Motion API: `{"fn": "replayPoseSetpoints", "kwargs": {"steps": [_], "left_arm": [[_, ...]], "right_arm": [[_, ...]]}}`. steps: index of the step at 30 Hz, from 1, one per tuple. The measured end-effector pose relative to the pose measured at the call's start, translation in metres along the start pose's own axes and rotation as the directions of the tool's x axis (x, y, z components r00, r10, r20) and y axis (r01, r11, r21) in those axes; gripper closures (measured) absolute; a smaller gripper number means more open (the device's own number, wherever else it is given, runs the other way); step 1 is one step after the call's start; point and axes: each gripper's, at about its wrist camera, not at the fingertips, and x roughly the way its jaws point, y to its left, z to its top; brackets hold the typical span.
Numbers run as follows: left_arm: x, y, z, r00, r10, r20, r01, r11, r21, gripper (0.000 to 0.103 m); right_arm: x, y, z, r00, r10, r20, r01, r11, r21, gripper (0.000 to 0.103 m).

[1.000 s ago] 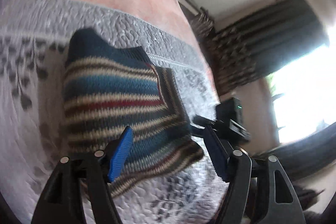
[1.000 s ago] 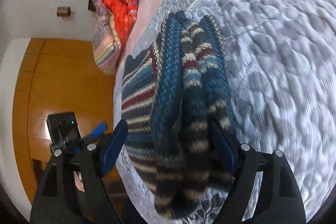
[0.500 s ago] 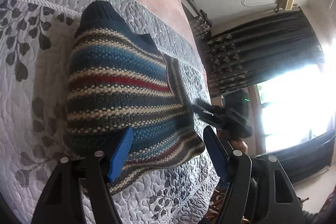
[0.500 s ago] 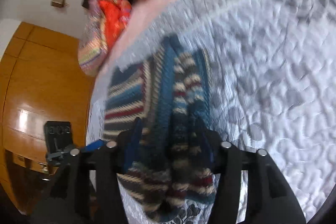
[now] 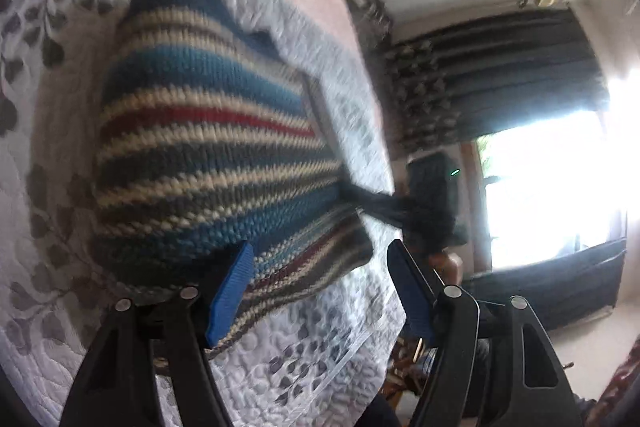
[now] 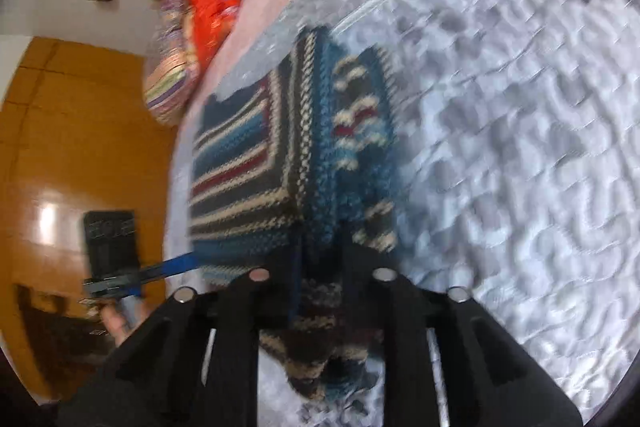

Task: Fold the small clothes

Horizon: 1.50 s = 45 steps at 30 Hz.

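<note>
Right gripper (image 6: 320, 267) pinches the striped knit sweater's (image 5: 208, 147) bunched edge, apparently a sleeve, on the quilted bedspread (image 6: 500, 147). Left gripper (image 5: 320, 283) spread wide, w/ nothing between.

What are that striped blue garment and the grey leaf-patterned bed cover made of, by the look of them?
The striped blue garment looks like chunky knitted yarn, perhaps wool or acrylic: rows of stitches show clearly, with a matte finish. The grey leaf-patterned bed cover seems to be quilted fabric: stitched lines puff it into pebbly cells, with a slight sheen.
</note>
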Motion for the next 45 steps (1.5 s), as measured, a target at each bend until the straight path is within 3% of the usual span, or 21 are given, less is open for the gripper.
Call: {"fn": "replayPoseSetpoints", "kwargs": {"steps": [2,5,11,12,14,16,20,24,26,30,31,32,34,38,39,40,41,43,45], "left_arm": [[0.01,0.008,-0.003,0.999,0.024,-0.037,-0.024,1.0,-0.002,0.034],[0.01,0.014,-0.004,1.0,-0.002,-0.03,0.001,0.999,-0.032,0.034],[0.008,0.007,-0.007,0.999,0.014,-0.03,-0.014,1.0,-0.013,0.034],[0.007,0.005,-0.006,0.999,0.013,-0.029,-0.014,1.0,-0.013,0.034],[0.007,0.001,-0.002,1.0,0.009,-0.024,-0.009,1.0,-0.013,0.034],[0.005,-0.007,0.0,1.0,-0.005,-0.009,0.005,1.0,-0.003,0.034],[-0.007,-0.023,0.003,0.997,-0.064,0.032,0.063,0.998,0.031,0.034],[0.005,-0.011,0.009,1.0,-0.017,0.017,0.017,1.0,0.005,0.034],[0.011,0.001,0.009,1.0,-0.013,0.004,0.013,0.999,-0.033,0.034],[0.006,0.003,0.011,1.0,-0.027,0.014,0.028,0.999,-0.041,0.034],[0.001,0.001,0.013,0.999,-0.036,0.031,0.037,0.999,-0.03,0.034],[-0.004,0.0,0.015,0.998,-0.047,0.045,0.048,0.999,-0.024,0.034],[-0.012,0.003,0.02,0.996,-0.059,0.073,0.061,0.998,-0.034,0.034],[-0.001,0.016,0.02,0.998,-0.03,0.047,0.034,0.996,-0.081,0.034],[0.002,0.015,0.022,0.999,-0.024,0.042,0.027,0.996,-0.08,0.034],[0.001,0.011,0.024,0.999,-0.025,0.044,0.028,0.997,-0.074,0.034],[0.0,0.007,0.026,0.998,-0.033,0.05,0.036,0.997,-0.066,0.034],[-0.007,-0.005,0.036,0.996,-0.022,0.087,0.025,0.999,-0.027,0.034],[-0.015,-0.009,0.047,0.992,-0.011,0.127,0.012,1.0,-0.005,0.034]], "right_arm": [[-0.006,0.001,-0.004,1.0,0.003,0.007,-0.003,1.0,0.0,0.066],[-0.014,-0.004,-0.009,1.0,0.003,-0.011,-0.002,1.0,0.014,0.057],[0.007,0.0,-0.008,0.997,-0.005,-0.074,0.006,1.0,0.008,0.053],[0.009,0.0,-0.009,0.997,-0.004,-0.074,0.004,1.0,0.007,0.054],[0.01,0.003,-0.005,0.998,-0.014,-0.065,0.014,1.0,0.0,0.073],[-0.001,0.02,-0.005,0.999,-0.043,-0.015,0.042,0.997,-0.072,0.079],[-0.033,0.05,-0.013,0.992,-0.038,0.118,0.057,0.985,-0.162,0.082],[-0.005,0.013,-0.017,0.981,-0.173,0.091,0.182,0.978,-0.104,0.082],[0.002,-0.007,-0.02,0.984,-0.156,0.09,0.161,0.986,-0.049,0.078],[-0.006,0.001,-0.017,0.99,-0.118,0.075,0.122,0.991,-0.059,0.07],[-0.01,0.003,-0.013,0.993,-0.094,0.07,0.097,0.994,-0.054,0.064],[-0.018,0.006,-0.008,0.994,-0.063,0.091,0.067,0.997,-0.048,0.052],[-0.033,0.009,0.011,0.984,-0.053,0.169,0.057,0.998,-0.02,0.043],[-0.008,0.006,0.051,0.992,-0.033,0.126,0.029,0.999,0.035,0.043],[0.0,0.007,0.058,0.994,-0.033,0.105,0.03,0.999,0.028,0.045],[0.011,0.01,0.064,0.996,-0.047,0.076,0.047,0.999,0.011,0.073],[0.019,0.018,0.07,0.994,-0.095,0.062,0.097,0.994,-0.038,0.092],[0.013,0.025,0.07,0.98,-0.156,0.122,0.166,0.983,-0.081,0.094],[0.012,0.004,0.067,0.97,-0.187,0.155,0.19,0.982,-0.007,0.094]]}}
